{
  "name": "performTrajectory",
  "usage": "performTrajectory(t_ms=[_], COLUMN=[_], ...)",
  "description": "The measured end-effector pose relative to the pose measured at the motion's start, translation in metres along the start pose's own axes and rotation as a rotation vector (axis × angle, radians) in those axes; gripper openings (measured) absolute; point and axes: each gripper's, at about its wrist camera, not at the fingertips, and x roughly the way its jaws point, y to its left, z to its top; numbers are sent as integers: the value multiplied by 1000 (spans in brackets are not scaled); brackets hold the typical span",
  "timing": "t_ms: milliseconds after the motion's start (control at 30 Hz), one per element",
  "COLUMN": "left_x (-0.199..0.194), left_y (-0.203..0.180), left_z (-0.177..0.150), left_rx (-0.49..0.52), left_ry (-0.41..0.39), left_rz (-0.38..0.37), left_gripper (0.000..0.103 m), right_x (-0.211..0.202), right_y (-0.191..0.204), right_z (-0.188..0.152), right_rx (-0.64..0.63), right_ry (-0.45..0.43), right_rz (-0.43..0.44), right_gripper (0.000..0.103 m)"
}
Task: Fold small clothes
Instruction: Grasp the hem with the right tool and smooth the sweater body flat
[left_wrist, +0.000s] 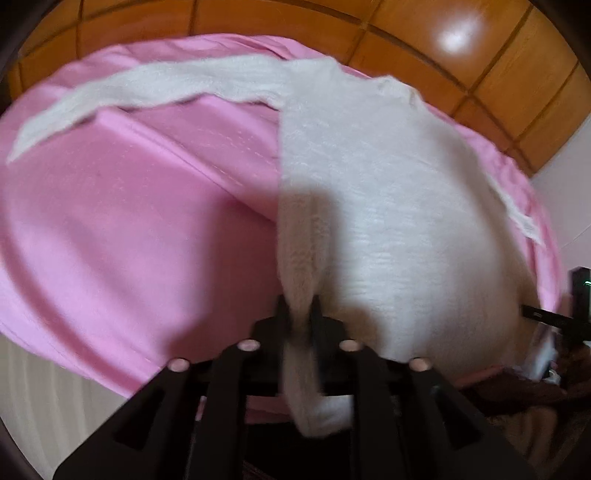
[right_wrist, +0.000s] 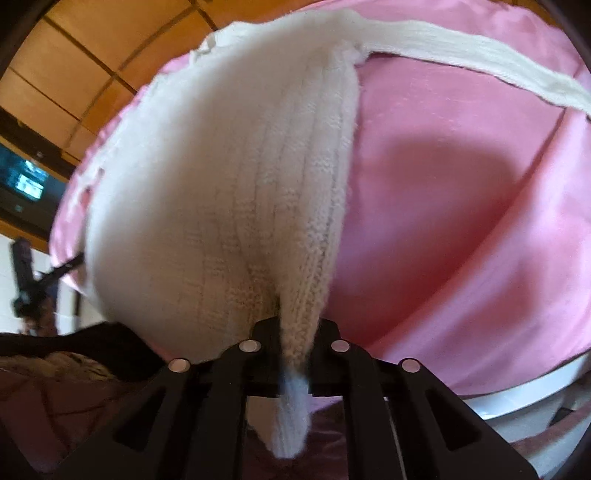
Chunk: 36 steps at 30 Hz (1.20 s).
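Note:
A small white knit sweater (left_wrist: 388, 206) lies spread on a pink cloth-covered surface (left_wrist: 129, 229), one long sleeve (left_wrist: 147, 88) stretched out to the left. My left gripper (left_wrist: 301, 314) is shut on the sweater's lower left edge, and a fold of knit hangs down between its black fingers. In the right wrist view the same sweater (right_wrist: 207, 192) shows its ribbed side, its other sleeve (right_wrist: 480, 62) trailing right. My right gripper (right_wrist: 295, 332) is shut on the ribbed lower corner, with a tuft of knit hanging below the fingers. The other gripper (right_wrist: 26, 280) shows far left.
A wooden panelled floor (left_wrist: 480, 66) lies beyond the pink cloth. The other gripper's black frame (left_wrist: 561, 314) shows at the right edge of the left wrist view. Dark reddish fabric (right_wrist: 55, 406) lies low left, and a white rim (right_wrist: 535, 387) shows under the cloth.

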Motion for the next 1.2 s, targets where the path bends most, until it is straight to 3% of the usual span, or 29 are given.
performTrajectory(t_ms=[33, 100, 233, 367, 467, 600, 667, 767, 800, 833, 933, 1000, 1200], left_x=[-2, -11, -19, -5, 8, 29, 35, 42, 45, 48, 51, 53, 55], left_y=[1, 3, -6, -35, -63, -87, -95, -102, -105, -108, -114, -116, -119], left_z=[2, 15, 44, 69, 78, 81, 79, 78, 78, 79, 84, 89, 105], left_rx=[-12, -40, -50, -8, 50, 85, 96, 110, 115, 123, 139, 144, 117], left_ry=[-12, -76, -158, -165, -140, -95, -67, -34, -27, -21, -18, -17, -23], left_rz=[4, 12, -13, -49, -56, -66, -64, -65, -66, -62, -70, -78, -149], left_gripper=[28, 36, 43, 53, 55, 58, 58, 58, 58, 58, 58, 59, 62], right_x=[-5, -24, -51, -49, -54, -77, -82, -84, -84, -81, -106, -122, -110], right_y=[-2, -13, -71, -144, -201, -275, -298, -311, -312, -302, -296, -283, -148], right_z=[4, 11, 40, 67, 82, 84, 89, 107, 114, 122, 138, 152, 218], right_rx=[4, 30, 270, 494, 670, 911, 966, 979, 976, 970, 885, 782, 361], right_ry=[-19, -102, -287, -367, -451, -604, -637, -644, -631, -621, -648, -666, -643], right_rz=[10, 6, 60, 40, -54, -56, -51, -121, -162, -210, -309, -330, -276], right_gripper=[33, 46, 52, 52, 52, 51, 50, 33, 15, 7, 7, 7, 7])
